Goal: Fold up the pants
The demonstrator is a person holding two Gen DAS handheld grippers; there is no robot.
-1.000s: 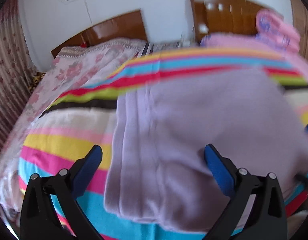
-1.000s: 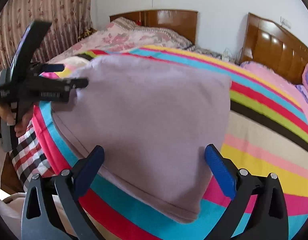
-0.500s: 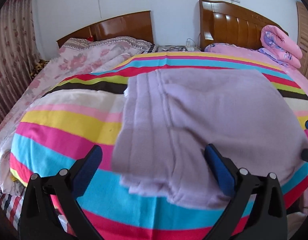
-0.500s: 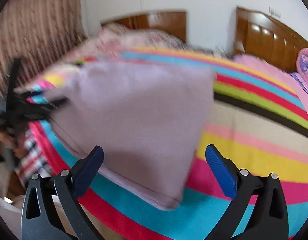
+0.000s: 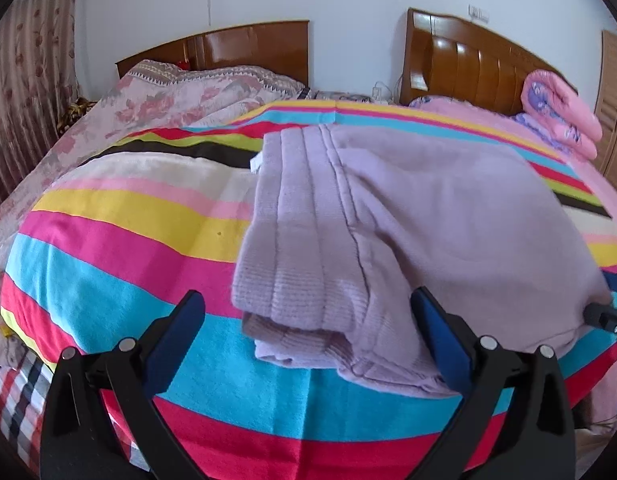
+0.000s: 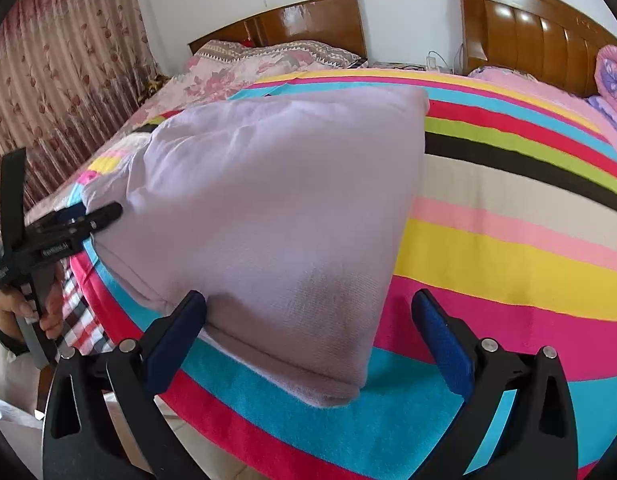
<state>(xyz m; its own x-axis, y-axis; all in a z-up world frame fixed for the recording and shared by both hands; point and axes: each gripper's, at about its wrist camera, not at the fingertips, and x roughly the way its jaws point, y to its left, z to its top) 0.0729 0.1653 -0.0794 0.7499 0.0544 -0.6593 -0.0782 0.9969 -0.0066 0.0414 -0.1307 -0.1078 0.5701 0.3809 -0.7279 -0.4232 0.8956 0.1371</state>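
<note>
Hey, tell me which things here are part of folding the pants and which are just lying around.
Part of the job:
- lilac pants, folded on the striped bedspread
- left tongs, open
- right tongs, open

Lying about:
- floral quilt
- rolled pink quilt
- two wooden headboards
- curtain

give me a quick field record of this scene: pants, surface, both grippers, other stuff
pants: lilac pants, folded into a stacked bundle, ribbed band end toward the left gripper
surface: striped blanket on a bed
left gripper: left gripper open, jaws either side of the band end, not clamped on it
right gripper: right gripper open, at the bundle's near corner, not clamped
other: floral quilt, two headboards, rolled pink quilt, curtain
</note>
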